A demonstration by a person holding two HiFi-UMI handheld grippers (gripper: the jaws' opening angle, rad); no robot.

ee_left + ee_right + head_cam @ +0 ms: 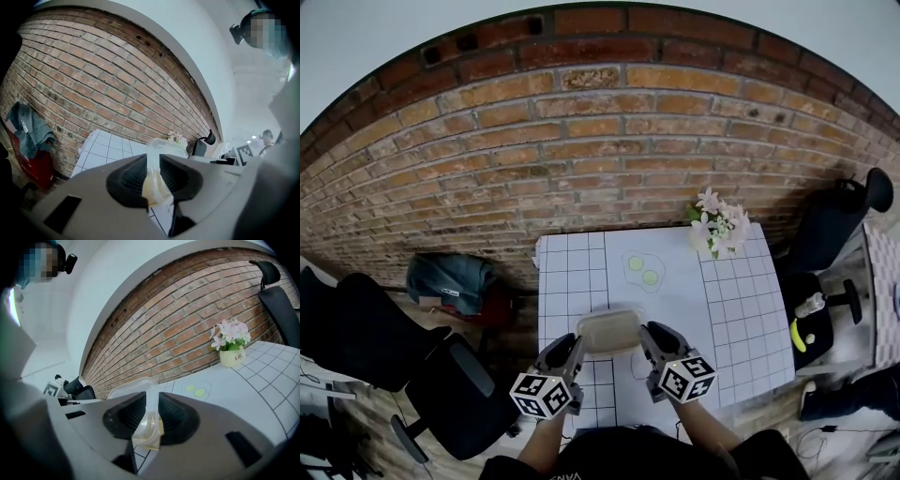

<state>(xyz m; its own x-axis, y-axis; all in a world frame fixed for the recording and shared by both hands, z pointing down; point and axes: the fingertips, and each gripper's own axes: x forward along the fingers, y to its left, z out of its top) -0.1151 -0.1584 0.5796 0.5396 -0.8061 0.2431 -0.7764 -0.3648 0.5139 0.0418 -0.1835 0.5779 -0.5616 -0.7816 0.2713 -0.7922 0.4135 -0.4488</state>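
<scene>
plastic box (607, 330): see-through, shallow, rounded corners, held level over the near middle of the table (731, 319), one short end in each gripper.
left gripper (572, 349): jaws closed tight on the box's left rim.
right gripper (652, 339): jaws pinched on the box's right rim.
around it: white table with a squared pattern at left and right and a plain strip down the middle. two green circles (643, 270) are drawn on that strip, between the box and the far edge.
containers: what the box holds cannot be told. flower pot (719, 228) at the far right corner, holding pink and white flowers, well apart from the box.
edges: the table's far edge runs along the brick wall (581, 159). black chair (459, 394) near the table's left side, grey-blue bag (450, 281) on the floor by the wall, second chair (834, 225) beyond the right side.
</scene>
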